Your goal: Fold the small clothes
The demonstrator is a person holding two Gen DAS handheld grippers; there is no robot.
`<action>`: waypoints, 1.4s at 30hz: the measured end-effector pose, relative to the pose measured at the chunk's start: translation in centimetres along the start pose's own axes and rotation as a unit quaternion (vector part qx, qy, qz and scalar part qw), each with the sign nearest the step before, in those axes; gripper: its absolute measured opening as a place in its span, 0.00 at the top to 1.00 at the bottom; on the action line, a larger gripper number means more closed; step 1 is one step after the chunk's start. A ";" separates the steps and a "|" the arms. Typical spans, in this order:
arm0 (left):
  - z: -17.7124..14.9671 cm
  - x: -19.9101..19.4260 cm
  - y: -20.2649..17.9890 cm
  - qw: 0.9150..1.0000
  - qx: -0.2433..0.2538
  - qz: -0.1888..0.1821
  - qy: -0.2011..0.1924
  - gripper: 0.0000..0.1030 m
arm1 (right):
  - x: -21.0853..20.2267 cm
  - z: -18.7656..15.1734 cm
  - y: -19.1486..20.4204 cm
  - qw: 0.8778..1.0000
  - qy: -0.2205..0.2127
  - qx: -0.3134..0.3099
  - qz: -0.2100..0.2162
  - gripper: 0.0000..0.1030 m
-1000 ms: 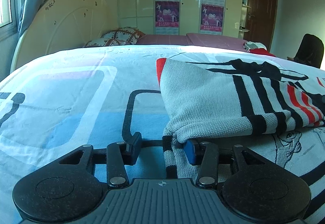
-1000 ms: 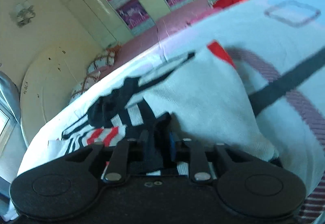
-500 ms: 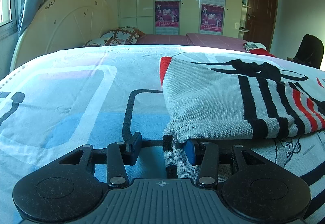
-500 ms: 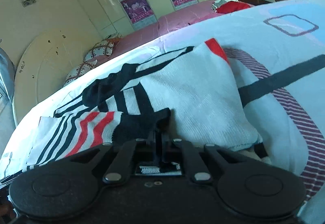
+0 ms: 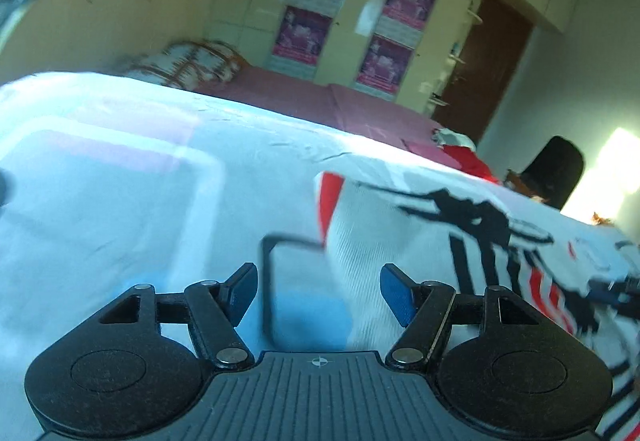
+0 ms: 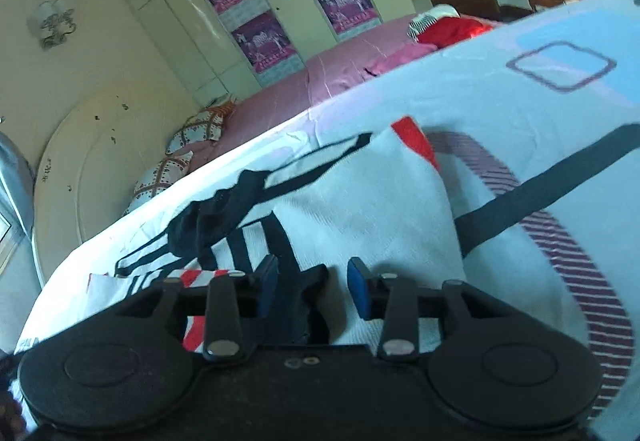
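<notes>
Right wrist view shows the knit sweater (image 6: 360, 209) lying folded on the bed sheet (image 6: 540, 109), the right gripper (image 6: 312, 283) opening over its dark edge, gripping nothing. The left gripper (image 5: 318, 291) is opening too, empty, beside the sweater's edge. It looks soft, light and floppy; pinch corners or a folded edge.

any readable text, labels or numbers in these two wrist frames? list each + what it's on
Nothing legible.
Posters on the wardrobe doors: printed lines under the pictures, too small and blurred to read.
Headboard: dark scribble at its edge, unreadable.
Knit garment: stripes and a black figure, no lettering.
Gripper base plate: a crosshair mark only, no characters.
</notes>
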State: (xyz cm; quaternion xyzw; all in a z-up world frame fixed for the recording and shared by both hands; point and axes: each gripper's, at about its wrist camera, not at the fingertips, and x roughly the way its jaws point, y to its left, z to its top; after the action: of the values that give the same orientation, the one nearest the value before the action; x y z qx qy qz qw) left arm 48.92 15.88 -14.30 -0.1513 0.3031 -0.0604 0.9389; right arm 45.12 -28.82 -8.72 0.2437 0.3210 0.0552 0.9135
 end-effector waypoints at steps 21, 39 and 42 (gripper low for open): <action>3.5 12.4 0.0 0.999 -0.010 -0.026 0.025 0.87 | 1.6 -2.3 2.3 0.993 -0.007 -0.102 -0.066 0.95; 0.8 8.1 -2.2 1.000 0.009 -0.017 0.019 0.66 | 1.7 -1.4 3.4 0.991 0.019 -0.102 -0.090 0.77; 1.0 8.3 -2.6 0.999 0.031 0.010 0.008 0.78 | 1.8 -1.9 4.0 0.983 0.012 -0.139 -0.116 0.94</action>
State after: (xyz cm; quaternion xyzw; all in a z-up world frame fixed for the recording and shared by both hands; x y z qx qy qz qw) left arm 56.14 11.95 -17.25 -0.1188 0.3102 -0.0615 0.9412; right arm 45.62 -24.03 -9.10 0.0745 0.3470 -0.0037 0.9349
